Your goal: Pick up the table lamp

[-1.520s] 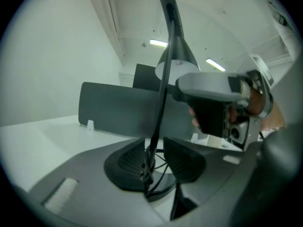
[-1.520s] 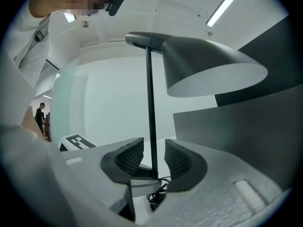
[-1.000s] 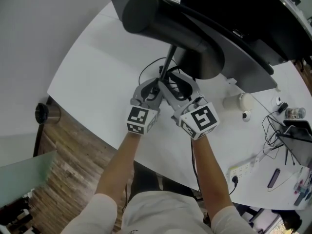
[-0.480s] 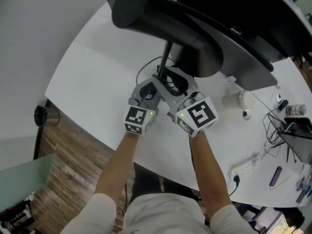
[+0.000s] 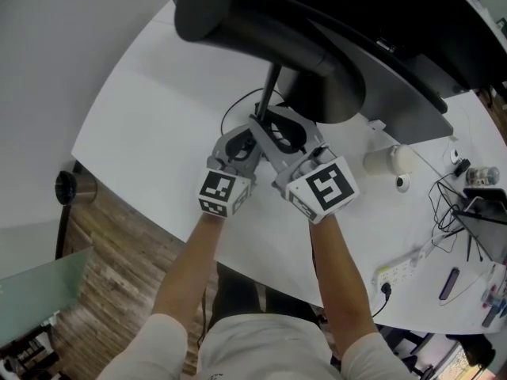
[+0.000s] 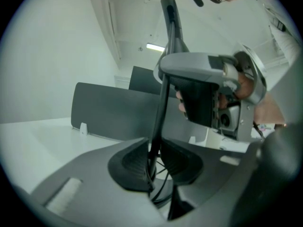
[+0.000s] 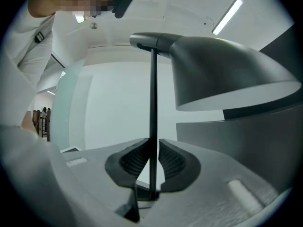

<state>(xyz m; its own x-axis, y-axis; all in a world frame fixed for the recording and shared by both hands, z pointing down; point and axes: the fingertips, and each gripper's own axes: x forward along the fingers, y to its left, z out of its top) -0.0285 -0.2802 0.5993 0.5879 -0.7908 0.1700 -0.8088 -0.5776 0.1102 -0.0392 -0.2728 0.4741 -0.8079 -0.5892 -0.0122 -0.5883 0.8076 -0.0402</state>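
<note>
The table lamp has a dark grey shade (image 5: 261, 30) and a thin black stem (image 5: 272, 85) that runs down to the white table (image 5: 150, 125). Both grippers meet at the stem's lower end. My left gripper (image 5: 252, 133) comes in from the left and my right gripper (image 5: 277, 133) from the right. In the left gripper view the left gripper (image 6: 158, 162) holds the stem (image 6: 161, 112) and a thin cable between its pads. In the right gripper view the right gripper (image 7: 152, 162) presses on the stem (image 7: 153, 98) under the shade (image 7: 222, 74). Both pairs of jaws have just been closing onto the stem.
A black cable (image 5: 234, 113) loops on the table by the lamp's foot. A grey partition (image 5: 412, 109) and a black monitor (image 5: 396, 14) stand behind the lamp. To the right are a white cylinder (image 5: 388, 162), tangled cables (image 5: 447, 204) and a power strip (image 5: 396, 271).
The fingers of both grippers have drawn in around the lamp's stem. The hands have stayed almost in place.
</note>
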